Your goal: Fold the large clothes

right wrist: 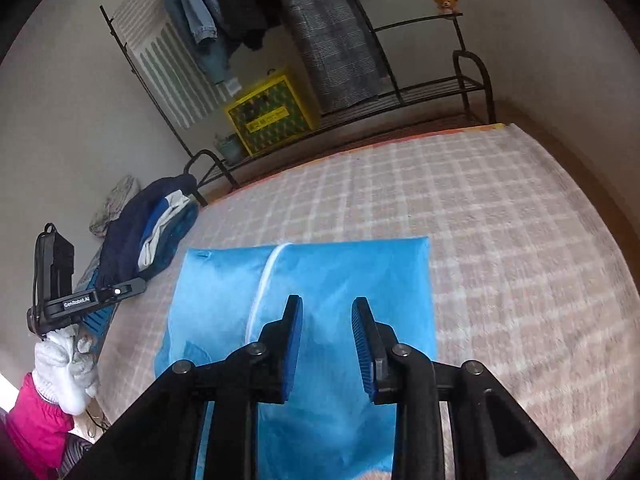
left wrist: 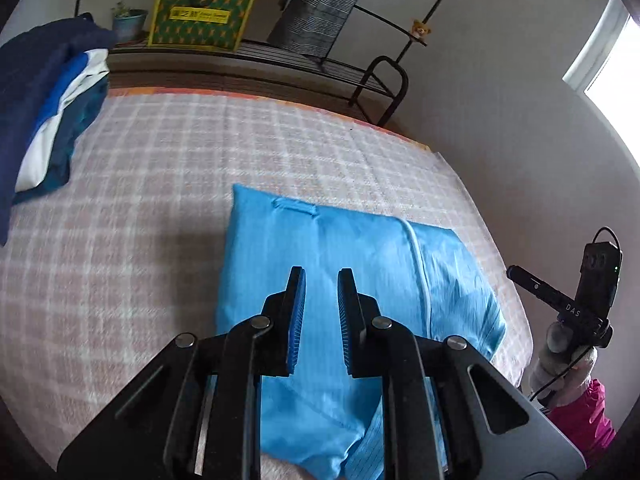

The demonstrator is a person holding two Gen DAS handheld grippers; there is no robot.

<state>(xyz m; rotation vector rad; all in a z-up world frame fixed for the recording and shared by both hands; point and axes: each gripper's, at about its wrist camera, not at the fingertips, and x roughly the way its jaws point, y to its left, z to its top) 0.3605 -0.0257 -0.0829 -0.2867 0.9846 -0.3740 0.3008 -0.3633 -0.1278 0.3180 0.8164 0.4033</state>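
Left wrist view: left gripper and right gripper hover wide, empty; blue garment looks light, soft, slippery — pinch its near corners.

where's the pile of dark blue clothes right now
The pile of dark blue clothes lies at the bed's far left corner in the left wrist view, near the black rack.

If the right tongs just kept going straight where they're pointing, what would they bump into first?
Most likely the blue garment lying folded on the checked bed cover. The right tongs are open and empty, aimed down over its middle, with nothing visible between. How far above the cloth they are is hard to tell.
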